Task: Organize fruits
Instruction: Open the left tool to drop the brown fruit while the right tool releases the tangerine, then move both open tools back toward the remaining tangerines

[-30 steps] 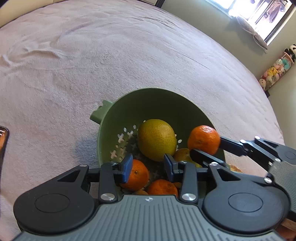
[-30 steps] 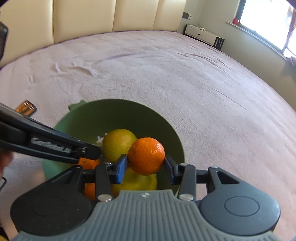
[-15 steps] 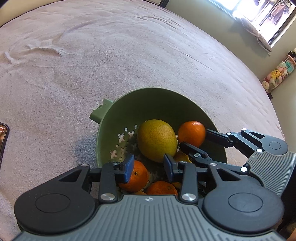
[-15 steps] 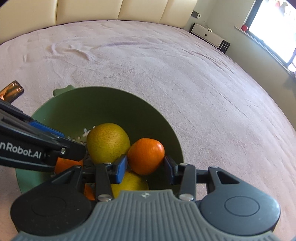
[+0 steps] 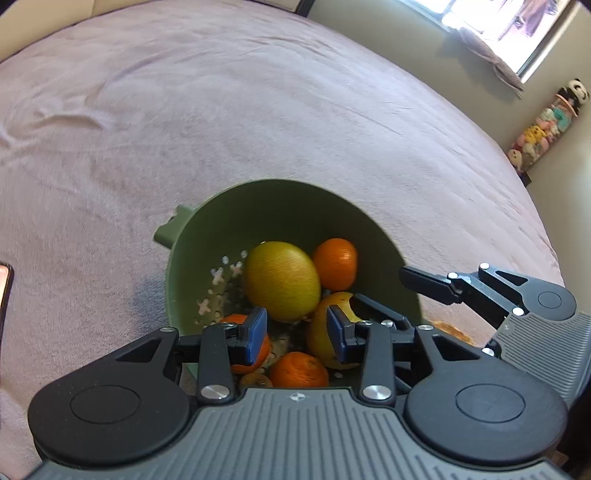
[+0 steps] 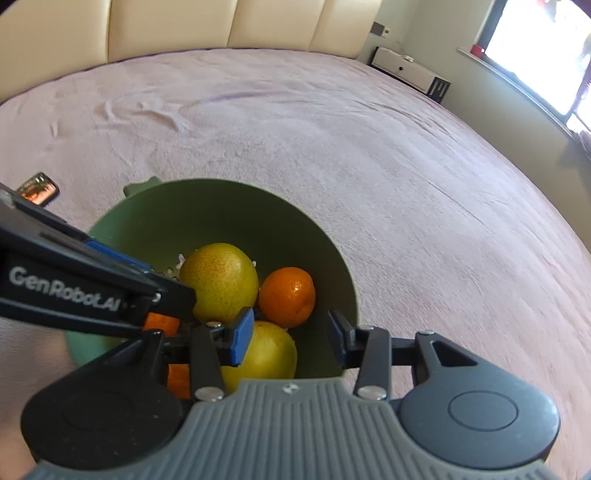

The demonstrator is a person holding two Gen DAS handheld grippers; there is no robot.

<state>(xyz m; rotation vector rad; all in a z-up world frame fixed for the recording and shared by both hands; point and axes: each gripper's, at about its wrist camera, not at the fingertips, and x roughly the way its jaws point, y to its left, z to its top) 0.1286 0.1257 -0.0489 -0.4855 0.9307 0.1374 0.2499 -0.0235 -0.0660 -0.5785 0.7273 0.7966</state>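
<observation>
A green colander bowl (image 5: 280, 206) (image 6: 221, 210) sits on the pink bedspread. It holds a large yellow-green pear (image 5: 282, 280) (image 6: 219, 280), a second yellow fruit (image 5: 321, 325) (image 6: 266, 354) and several tangerines. One tangerine (image 5: 336, 264) (image 6: 287, 297) lies loose against the pear, just beyond my right gripper (image 6: 290, 339) (image 5: 380, 288), whose pads stand apart and touch nothing. My left gripper (image 5: 295, 332) hovers open over the bowl's near side, above two tangerines (image 5: 299, 371). One of its fingers (image 6: 96, 291) crosses the right wrist view.
A phone (image 6: 38, 188) (image 5: 3, 295) lies on the bedspread left of the bowl. The bedspread (image 6: 369, 166) stretches wide beyond the bowl to a cream headboard (image 6: 221, 26). An orange patch (image 5: 450, 328) shows past the bowl's right rim.
The right gripper carried its tangerine down into the bowl beside the pear. The fruit now lies free and the gripper has drawn back. The left gripper stayed put.
</observation>
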